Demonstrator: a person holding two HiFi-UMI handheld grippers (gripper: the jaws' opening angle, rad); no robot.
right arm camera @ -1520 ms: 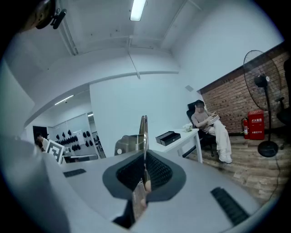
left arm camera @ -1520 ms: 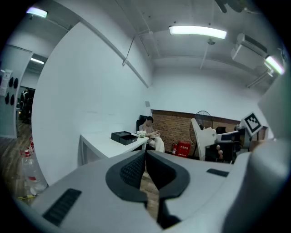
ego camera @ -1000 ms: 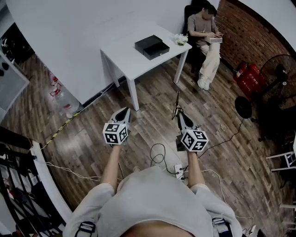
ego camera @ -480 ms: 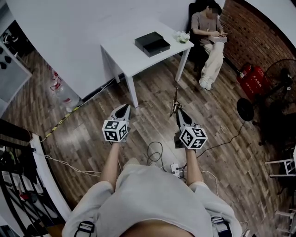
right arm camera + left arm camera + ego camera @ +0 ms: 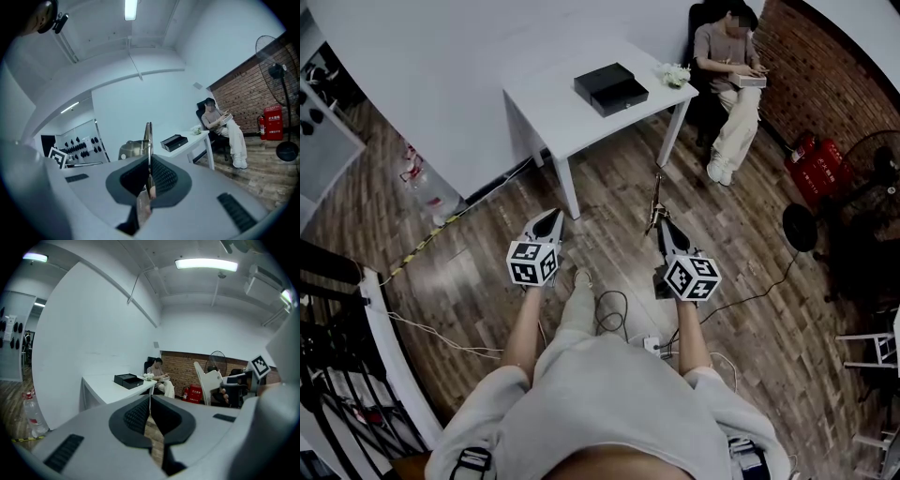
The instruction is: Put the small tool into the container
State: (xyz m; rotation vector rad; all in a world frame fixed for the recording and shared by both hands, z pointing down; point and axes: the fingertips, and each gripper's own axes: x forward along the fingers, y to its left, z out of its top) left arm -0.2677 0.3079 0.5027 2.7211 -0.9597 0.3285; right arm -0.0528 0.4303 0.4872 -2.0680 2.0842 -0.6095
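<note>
The container is a black open box point(image 5: 609, 90) on a white table point(image 5: 572, 127), well ahead of both grippers. My right gripper point(image 5: 664, 227) is shut on the small tool point(image 5: 656, 202), a thin metal piece that sticks out beyond the jaws toward the table. In the right gripper view the tool point(image 5: 148, 138) stands upright between the pads, with the box point(image 5: 174, 142) far off behind it. My left gripper point(image 5: 551, 219) is shut with nothing in it, level with the right one over the wooden floor. The left gripper view shows the box point(image 5: 128, 380) on the table point(image 5: 101, 389).
A person sits on a chair point(image 5: 729, 80) just right of the table. Red fire extinguishers point(image 5: 814, 161) and a standing fan point(image 5: 872, 155) are at the right wall. Cables and a power strip point(image 5: 623, 314) lie on the floor underfoot. Water bottles point(image 5: 422, 183) stand at the left.
A leg has stepped forward between the grippers and the view has shifted slightly toward the table. Both grippers keep their pose, the tool still held.
</note>
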